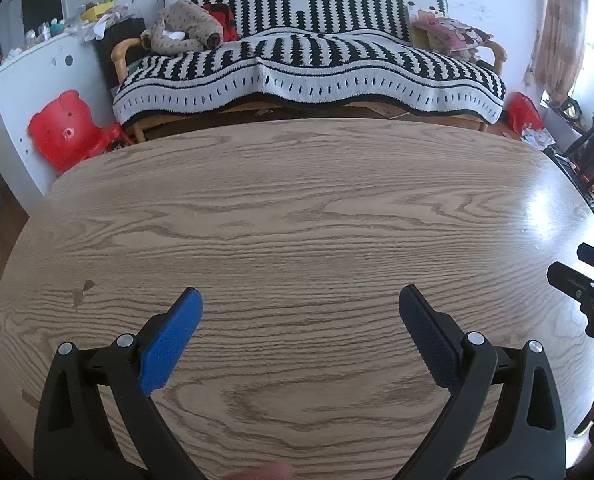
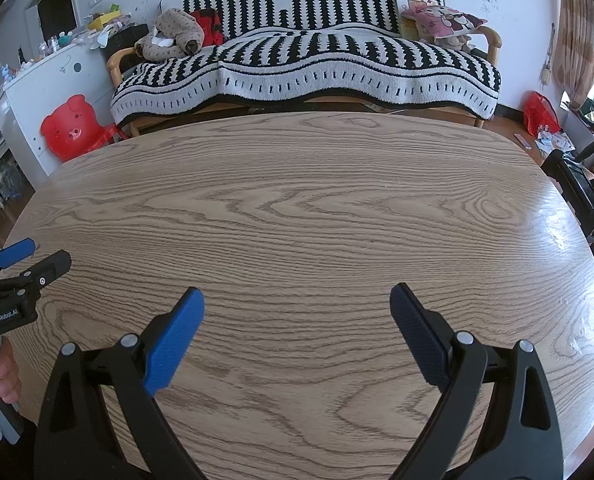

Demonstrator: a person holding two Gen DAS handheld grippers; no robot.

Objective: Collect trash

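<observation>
Worktop [image 1: 297, 208] lies bare, no trash visible on it, so left hand-held gripper [image 1: 301, 304] and right hand-held gripper [image 2: 297, 304] hover side by side, jaws spread wide, seemingly ready to grab.

L gripper [image 1: 301, 300] over wooden table [image 1: 297, 208], jaws wide apart, nothing btwn blue pads [image 1: 169, 344]. R gripper [image 1: 577, 270] pokes in at right edge. Beyond table: striped sofa [image 1: 309, 68], red bear-face chair [image 1: 67, 128] at left.
</observation>
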